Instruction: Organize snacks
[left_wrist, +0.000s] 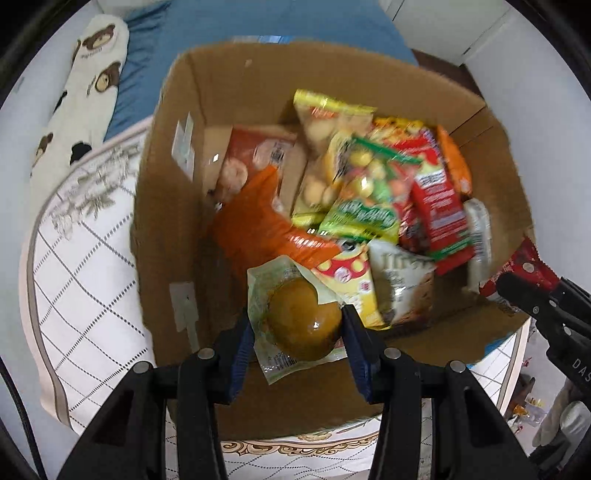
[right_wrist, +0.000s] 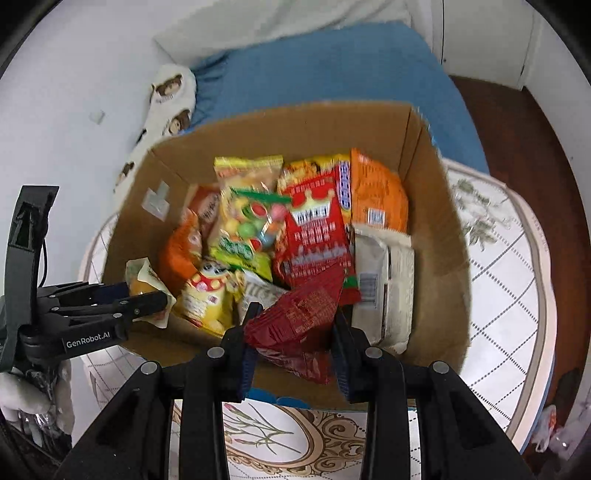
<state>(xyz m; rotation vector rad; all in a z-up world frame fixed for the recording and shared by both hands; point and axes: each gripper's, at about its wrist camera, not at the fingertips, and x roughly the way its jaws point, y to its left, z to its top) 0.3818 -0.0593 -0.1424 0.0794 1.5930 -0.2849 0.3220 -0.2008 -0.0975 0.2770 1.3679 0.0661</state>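
Observation:
An open cardboard box (left_wrist: 177, 206) (right_wrist: 436, 206) sits on a quilted mattress and holds several snack packets: orange, yellow, green and red ones. My left gripper (left_wrist: 297, 332) is shut on a clear-wrapped brown bun (left_wrist: 303, 321) above the box's near edge. The same gripper (right_wrist: 147, 295) shows from the side in the right wrist view, with the bun (right_wrist: 142, 284) between its fingers. My right gripper (right_wrist: 293, 328) is shut on a dark red snack packet (right_wrist: 295, 321) over the box's near side. In the left wrist view that gripper (left_wrist: 517, 291) and red packet (left_wrist: 517, 269) appear at the right.
The white quilted mattress (left_wrist: 85, 266) (right_wrist: 498, 280) surrounds the box. A blue sheet (right_wrist: 332, 77) and a bear-print pillow (left_wrist: 81, 96) lie beyond it. White walls stand to the left and back. Brown floor (right_wrist: 517, 125) shows at the right.

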